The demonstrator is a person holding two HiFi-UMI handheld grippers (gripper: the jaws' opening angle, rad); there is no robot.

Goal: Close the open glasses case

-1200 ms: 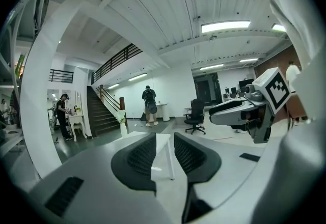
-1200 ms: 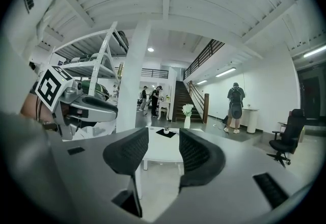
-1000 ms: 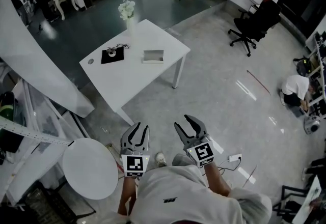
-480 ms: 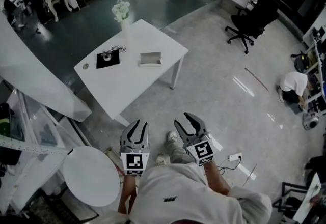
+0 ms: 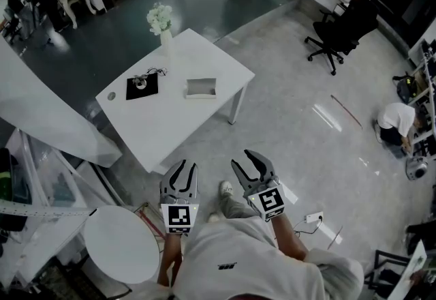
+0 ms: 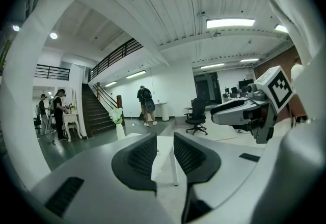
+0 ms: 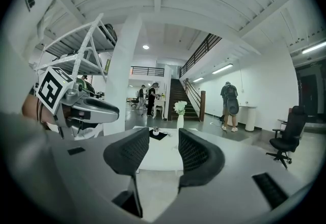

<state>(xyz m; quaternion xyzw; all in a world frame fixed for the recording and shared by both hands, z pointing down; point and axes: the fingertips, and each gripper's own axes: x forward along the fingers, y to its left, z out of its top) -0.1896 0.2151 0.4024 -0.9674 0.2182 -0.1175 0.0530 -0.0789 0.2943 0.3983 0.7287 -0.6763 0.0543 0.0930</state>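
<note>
Two tools hover low over the grey floor (image 5: 293, 128), just short of the near edge of a white table (image 5: 174, 125). The left tool (image 5: 182, 168) has its jaws a narrow gap apart with nothing between them. The right tool (image 5: 243, 161) stands wider open and is also empty. Neither touches anything.

The glasses case (image 5: 201, 88) lies open on the table, toward its right edge in the head view and well apart from both tools. A black mat (image 5: 142, 87) with a small object on it lies on the table to the left of the case. A vase of white flowers (image 5: 161, 20) stands at the table's far corner. A black office chair (image 5: 340, 29) stands on the floor beyond, off to the right.
</note>
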